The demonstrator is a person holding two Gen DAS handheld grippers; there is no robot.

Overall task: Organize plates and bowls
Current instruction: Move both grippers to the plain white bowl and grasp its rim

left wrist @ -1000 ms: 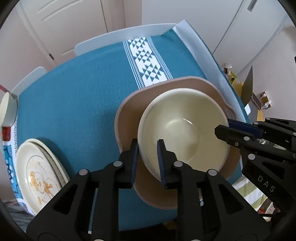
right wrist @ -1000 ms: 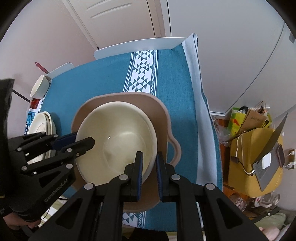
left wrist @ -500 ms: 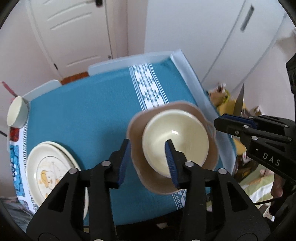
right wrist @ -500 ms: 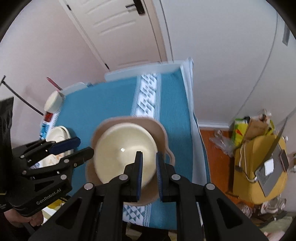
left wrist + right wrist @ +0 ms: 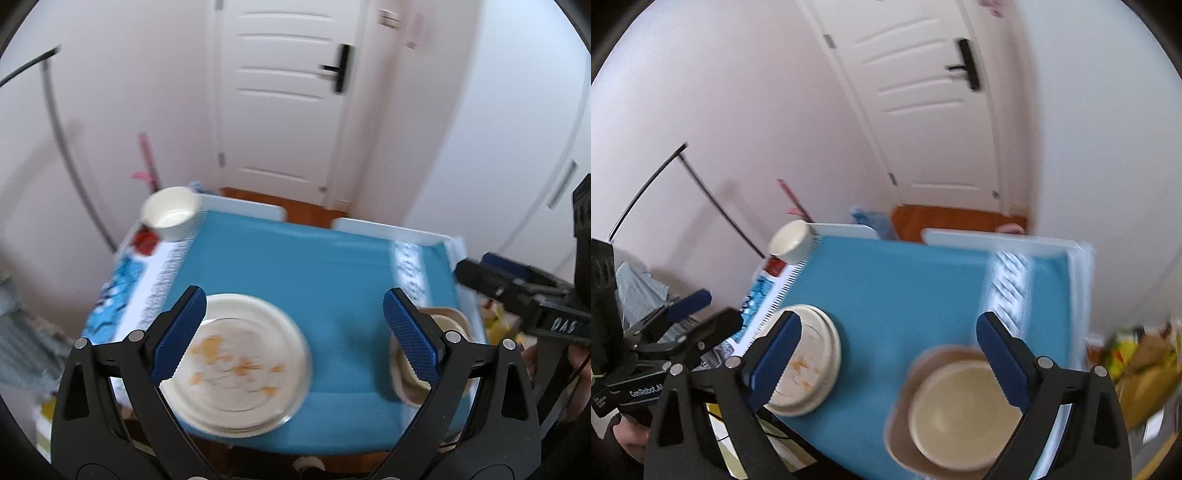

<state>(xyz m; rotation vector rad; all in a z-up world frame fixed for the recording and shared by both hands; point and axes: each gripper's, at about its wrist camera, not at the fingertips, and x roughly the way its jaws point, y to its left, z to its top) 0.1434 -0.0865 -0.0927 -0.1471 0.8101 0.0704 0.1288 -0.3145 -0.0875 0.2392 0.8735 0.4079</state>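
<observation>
On the counter [image 5: 332,280], near right corner, the cream bowl [image 5: 960,413] sits nested in the tan dish [image 5: 905,435]; stacked plates [image 5: 236,369] lie near left. Left tool [image 5: 295,332] and right tool [image 5: 886,354] both gape wide apart above, holding nothing.

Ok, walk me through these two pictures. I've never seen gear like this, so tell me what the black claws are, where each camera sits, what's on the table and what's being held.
There is no robot here: a person holds a two-finger gripper in each hand, with a fisheye camera on each looking along its fingers. One picture is from the left gripper, the other from the right gripper. Each also sees the other at its edge. Both have their blue-padded jaws wide open and hold nothing. Below is a table with a blue cloth. On it lie a stack of plates with an orange print, a cream bowl sitting inside a tan dish, and a small white bowl at the far corner. Behind is a white door. The pictures are motion-blurred.
</observation>
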